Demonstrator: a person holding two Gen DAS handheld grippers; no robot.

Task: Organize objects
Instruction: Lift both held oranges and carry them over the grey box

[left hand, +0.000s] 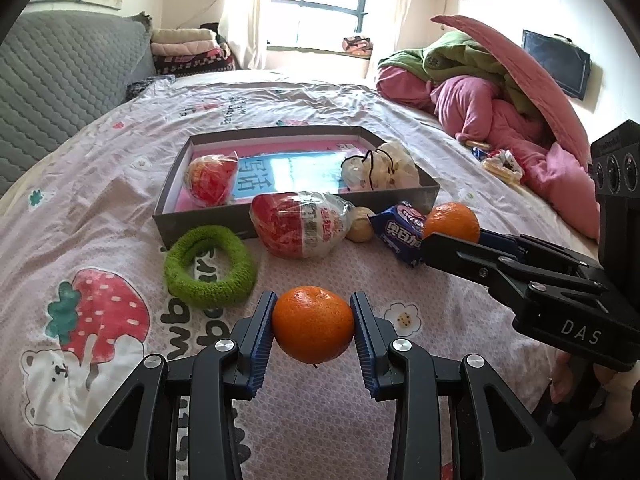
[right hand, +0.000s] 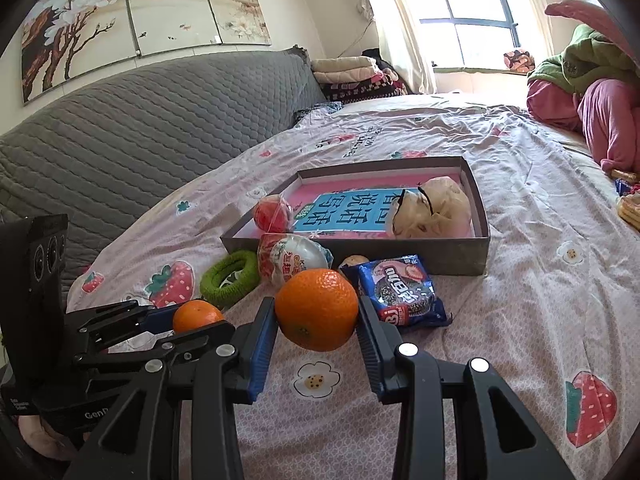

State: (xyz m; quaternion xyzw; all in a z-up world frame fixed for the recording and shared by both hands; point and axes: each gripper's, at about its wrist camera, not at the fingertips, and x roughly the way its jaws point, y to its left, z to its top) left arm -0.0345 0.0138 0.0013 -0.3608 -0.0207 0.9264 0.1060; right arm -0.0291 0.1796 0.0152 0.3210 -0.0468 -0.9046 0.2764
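Orange tangerine (left hand: 313, 325), green hair tie (left hand: 210, 266), strawberry-print pink sheet (left hand: 100, 208)

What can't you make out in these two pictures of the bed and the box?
- Round tan thing between the egg pack and cookie pack: mostly hidden by both in each view; unidentifiable.
- White bag in the box: contents hidden by its plastic, both views.
- Book in the box: cover partly covered by the bag and a red pack.
- Snacks by the pink bedding: too small in the left view, cut off in the right.

both wrist views toward shared box (left hand: 224, 216)
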